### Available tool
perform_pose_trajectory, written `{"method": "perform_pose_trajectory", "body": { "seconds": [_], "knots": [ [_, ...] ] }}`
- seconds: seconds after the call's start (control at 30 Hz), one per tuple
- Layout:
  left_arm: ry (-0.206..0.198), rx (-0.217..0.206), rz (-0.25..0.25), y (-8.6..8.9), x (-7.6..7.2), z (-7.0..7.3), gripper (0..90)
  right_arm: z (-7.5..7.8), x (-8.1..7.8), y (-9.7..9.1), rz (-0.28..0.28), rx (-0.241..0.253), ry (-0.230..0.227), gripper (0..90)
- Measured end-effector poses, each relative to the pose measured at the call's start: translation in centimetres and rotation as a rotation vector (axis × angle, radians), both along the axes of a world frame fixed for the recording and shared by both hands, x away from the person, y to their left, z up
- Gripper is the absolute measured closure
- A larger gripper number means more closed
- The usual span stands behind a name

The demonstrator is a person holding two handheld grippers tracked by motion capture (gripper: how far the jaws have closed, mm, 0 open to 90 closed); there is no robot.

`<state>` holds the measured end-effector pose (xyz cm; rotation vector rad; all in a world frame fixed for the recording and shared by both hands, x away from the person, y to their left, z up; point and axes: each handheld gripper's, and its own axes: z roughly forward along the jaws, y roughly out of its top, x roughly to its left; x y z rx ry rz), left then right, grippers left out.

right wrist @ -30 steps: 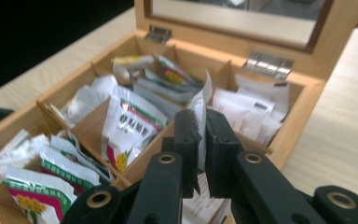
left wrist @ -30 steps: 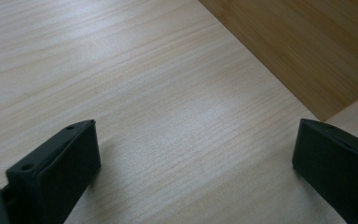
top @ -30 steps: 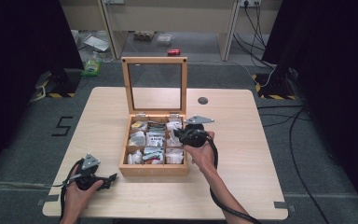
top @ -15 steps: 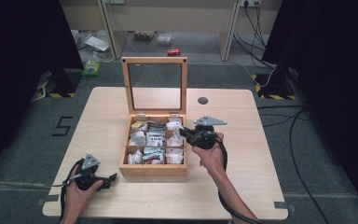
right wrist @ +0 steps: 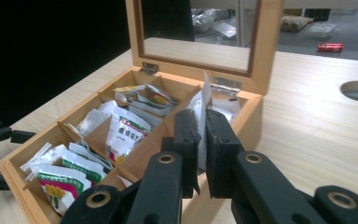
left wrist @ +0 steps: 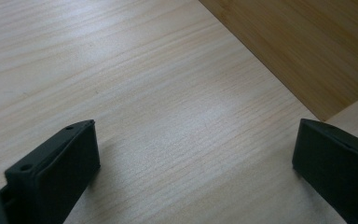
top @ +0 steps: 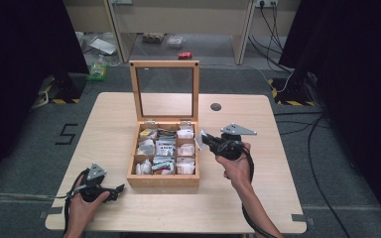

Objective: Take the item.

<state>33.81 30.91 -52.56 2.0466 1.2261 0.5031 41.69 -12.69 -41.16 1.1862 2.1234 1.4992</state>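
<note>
High view: the light wooden compartment box with its glass lid up [top: 163,163] sits mid-frame, most cells full. The right gripper [top: 204,141], just right of the box's upper right corner, has lifted one white sachet [top: 200,139] clear; placing it remains, I judge.

Left gripper view: the left gripper [left wrist: 191,158] rests with jaws wide, nothing between, on the pale wooden table [left wrist: 121,70].

Right gripper view: jaws narrow, pinching the sachet at centre frame.

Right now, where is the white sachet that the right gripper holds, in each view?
High view: the white sachet is at the right gripper tip, right of the wooden box.
Left gripper view: not in it.
Right gripper view: centre, clamped upright between the jaws.
Shared landmark: the wooden box, whose side is at top right in the left gripper view.
</note>
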Motion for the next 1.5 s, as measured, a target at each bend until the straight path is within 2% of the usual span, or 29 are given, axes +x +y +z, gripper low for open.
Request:
{"method": "perform_pose_trajectory", "body": {
  "seconds": [0.37,0.73,1.03,1.5],
  "knots": [
    [-0.001,-0.001,0.0,0.0,0.0,0.0,0.0,-0.1,-0.5,-2.8,-0.048,0.016,-0.005,84.4],
    [-0.001,-0.003,0.001,0.0,0.0,0.0,0.1,-0.9,-1.1,-5.4,-0.084,-0.02,0.002,84.4],
    [-0.001,-0.002,0.001,0.0,0.0,0.0,0.0,-1.7,-0.9,-6.2,-0.108,-0.038,0.016,84.3],
    [0.0,-0.002,0.0,0.0,0.0,0.0,0.0,-2.6,-0.6,-7.2,-0.143,-0.031,0.041,84.1]
  ]
}}
